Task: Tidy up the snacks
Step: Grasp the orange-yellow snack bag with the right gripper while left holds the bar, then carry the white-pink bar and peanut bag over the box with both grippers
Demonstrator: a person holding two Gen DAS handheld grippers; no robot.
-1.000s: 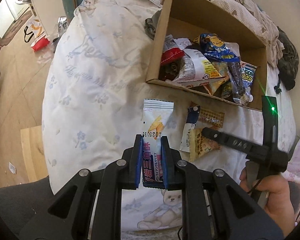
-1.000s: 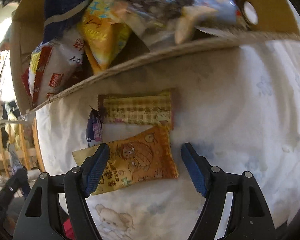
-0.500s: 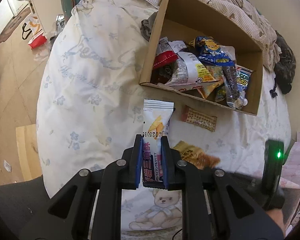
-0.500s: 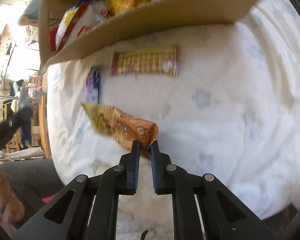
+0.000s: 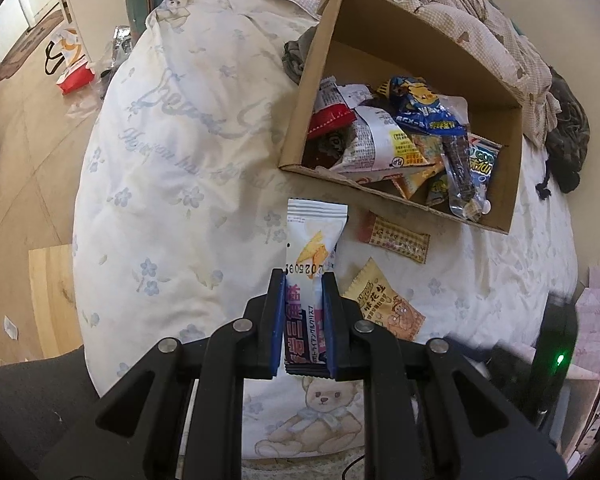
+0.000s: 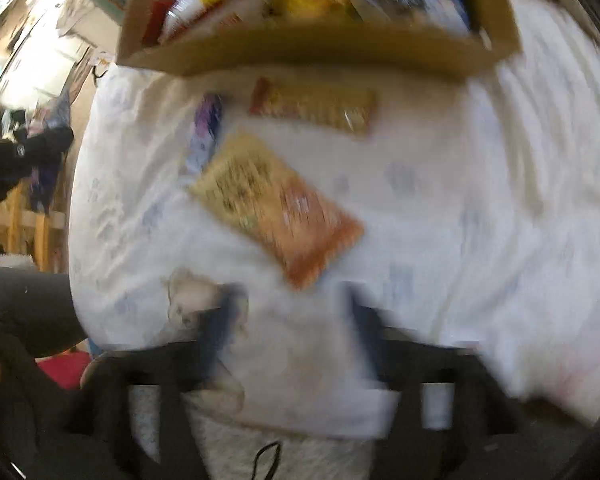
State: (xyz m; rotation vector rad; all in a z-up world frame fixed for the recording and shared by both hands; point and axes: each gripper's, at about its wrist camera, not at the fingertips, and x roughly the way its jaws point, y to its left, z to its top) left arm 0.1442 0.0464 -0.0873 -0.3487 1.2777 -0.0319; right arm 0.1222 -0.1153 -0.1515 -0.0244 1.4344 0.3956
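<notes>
My left gripper (image 5: 303, 320) is shut on a white and purple snack packet (image 5: 314, 248) and holds it upright above the bed. An orange snack packet (image 5: 384, 304) lies on the quilt just right of it, also in the blurred right wrist view (image 6: 276, 208). A checked yellow wafer packet (image 5: 398, 236) lies near the cardboard box (image 5: 300, 92), which holds several snack bags. My right gripper (image 6: 288, 320) is open and empty, just below the orange packet. The wafer packet (image 6: 312, 106) and box (image 6: 320, 56) show above it.
The bed has a white floral quilt (image 5: 180, 160) with a wooden floor on the left. A red and white bag (image 5: 74, 70) lies on the floor. Rumpled bedding (image 5: 460, 4) lies behind the box. A dark cloth (image 5: 568, 136) sits at the far right.
My right gripper had closed on the orange packet and lifted it; now it is open and drawn back, and the packet lies on the quilt nearer me. The left gripper keeps its packet.
</notes>
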